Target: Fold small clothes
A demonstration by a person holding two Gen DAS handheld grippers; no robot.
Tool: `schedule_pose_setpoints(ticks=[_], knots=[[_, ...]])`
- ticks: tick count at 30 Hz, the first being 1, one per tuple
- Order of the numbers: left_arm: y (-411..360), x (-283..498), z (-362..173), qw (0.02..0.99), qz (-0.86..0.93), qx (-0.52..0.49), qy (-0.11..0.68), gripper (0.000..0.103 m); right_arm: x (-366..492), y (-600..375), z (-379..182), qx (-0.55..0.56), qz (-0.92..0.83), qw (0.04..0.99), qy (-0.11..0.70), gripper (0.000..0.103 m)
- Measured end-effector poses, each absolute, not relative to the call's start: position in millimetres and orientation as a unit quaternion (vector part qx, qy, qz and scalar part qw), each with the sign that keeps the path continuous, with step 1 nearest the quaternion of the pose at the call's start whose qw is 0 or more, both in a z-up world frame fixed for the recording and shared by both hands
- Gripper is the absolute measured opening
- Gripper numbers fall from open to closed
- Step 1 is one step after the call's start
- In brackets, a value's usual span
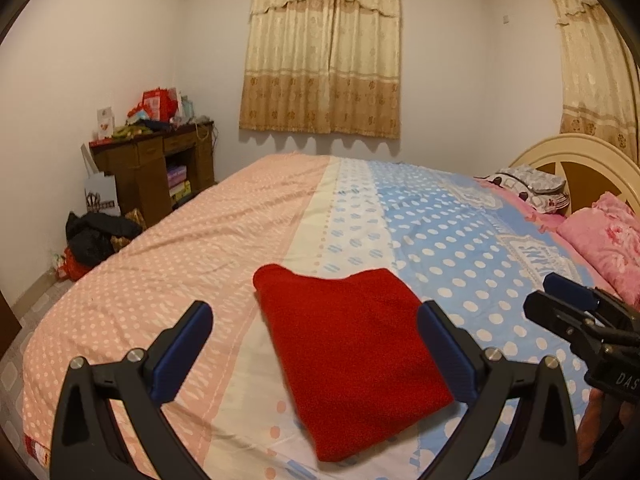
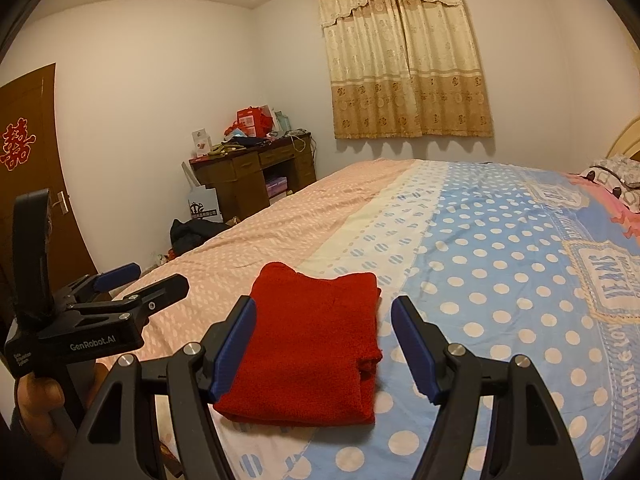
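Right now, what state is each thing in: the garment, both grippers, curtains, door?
Red garment: folded into a compact rectangle, lying flat on the bedspread, nothing gripping it.
Left gripper: open, jaws wide, empty.
Right gripper: open, empty, fingers either side of the garment without pressing it.
Curtains: drawn shut.
Door: closed, as far as visible.

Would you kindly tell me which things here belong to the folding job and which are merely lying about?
Job: folded red knitted garment; left claw; right claw.
Lying about: pink floral pillow; cluttered brown wooden desk; black clothes heap; white paper bag.
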State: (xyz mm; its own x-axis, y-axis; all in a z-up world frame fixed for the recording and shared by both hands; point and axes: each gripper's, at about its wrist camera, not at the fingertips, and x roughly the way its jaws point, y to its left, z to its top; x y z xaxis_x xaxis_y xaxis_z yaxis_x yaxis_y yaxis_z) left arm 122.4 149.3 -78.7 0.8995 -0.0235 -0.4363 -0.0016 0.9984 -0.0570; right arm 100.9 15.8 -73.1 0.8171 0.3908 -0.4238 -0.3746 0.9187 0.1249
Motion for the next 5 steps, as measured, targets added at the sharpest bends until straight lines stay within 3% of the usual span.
schedule_pose_setpoints(ticks=[5], knots=[[147.2,120.7,-75.9,0.978,0.003,-0.015,0.21,0.103,100.5,14.6,-74.5,0.019,0.2,0.953,0.227,0.071]])
